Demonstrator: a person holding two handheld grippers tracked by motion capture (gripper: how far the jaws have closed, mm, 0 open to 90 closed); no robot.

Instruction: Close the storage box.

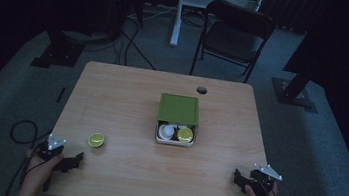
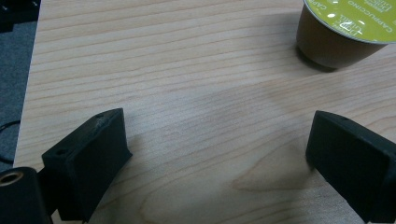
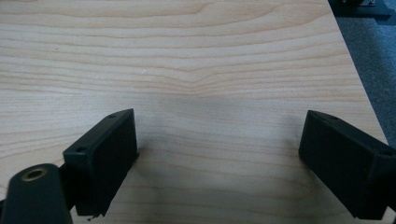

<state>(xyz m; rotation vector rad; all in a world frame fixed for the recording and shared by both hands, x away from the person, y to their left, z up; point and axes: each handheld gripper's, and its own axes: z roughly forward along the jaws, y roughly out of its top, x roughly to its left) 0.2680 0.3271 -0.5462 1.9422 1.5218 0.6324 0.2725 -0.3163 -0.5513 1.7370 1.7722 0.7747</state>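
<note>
On the surface: everything sits on a pale wood surface [image 1: 118, 171] in a dim room, with dark carpet around it.
Surface: rectangular, light grain, with a small round hole [image 1: 201, 90] near the far edge.
Chair: a dark folding chair [image 1: 234, 35] stands on the carpet beyond the far edge.
Box: a green box [image 1: 178, 119] rests near the middle, its green lid covering the far part; the near part is uncovered and holds capsules, one white-topped [image 1: 166, 131] and one yellow-green [image 1: 185, 135], side by side.
Left gripper: the left gripper [image 1: 74, 161] lies at the near left corner in the person's hand; fingers [image 2: 88, 158] released, spread wide, bare wood between them.
Right gripper: the right gripper [image 1: 239, 179] rests at the near right corner; fingers [image 3: 105, 156] released, spread wide, bare wood between them.
Loose capsule: a brown capsule with a yellow-green foil top [image 1: 96, 140] stands upright near the left gripper, just ahead of it and apart from its fingers, well left of the box.
</note>
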